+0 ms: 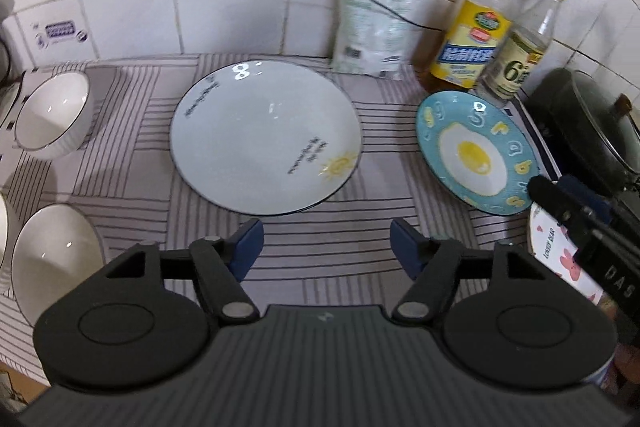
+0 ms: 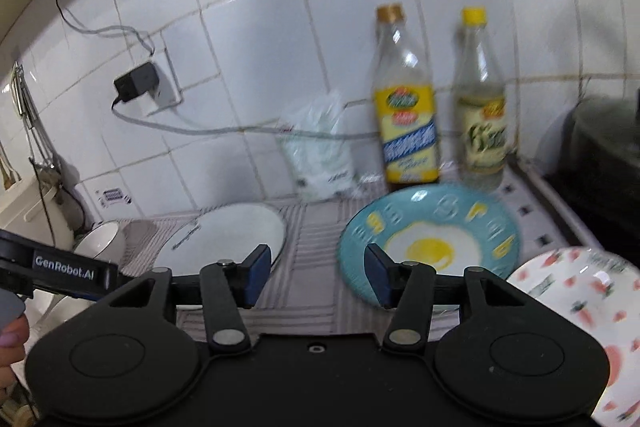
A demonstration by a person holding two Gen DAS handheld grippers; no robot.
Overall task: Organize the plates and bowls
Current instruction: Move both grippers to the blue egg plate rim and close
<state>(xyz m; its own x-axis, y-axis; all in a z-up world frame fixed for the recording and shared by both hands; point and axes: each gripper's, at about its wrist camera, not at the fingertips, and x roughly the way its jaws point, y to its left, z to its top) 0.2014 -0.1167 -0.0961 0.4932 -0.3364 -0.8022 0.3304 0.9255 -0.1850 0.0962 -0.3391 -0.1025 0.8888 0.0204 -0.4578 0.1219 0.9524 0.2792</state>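
The left gripper (image 1: 327,245) pointed steeply downward, its jaws standing apart with nothing between the blue pads (image 1: 249,242), one at nine o'clock and the other at three. In its own view the right gripper's fingertip reached in from four o'clock. The right gripper (image 2: 317,277) tilted only gently downward, jaws likewise parted and empty, blue pads (image 2: 378,277) facing each other across the gap. In the right wrist view the left gripper's body entered at nine o'clock, and the person's fingers (image 2: 10,341) showed at eight o'clock.
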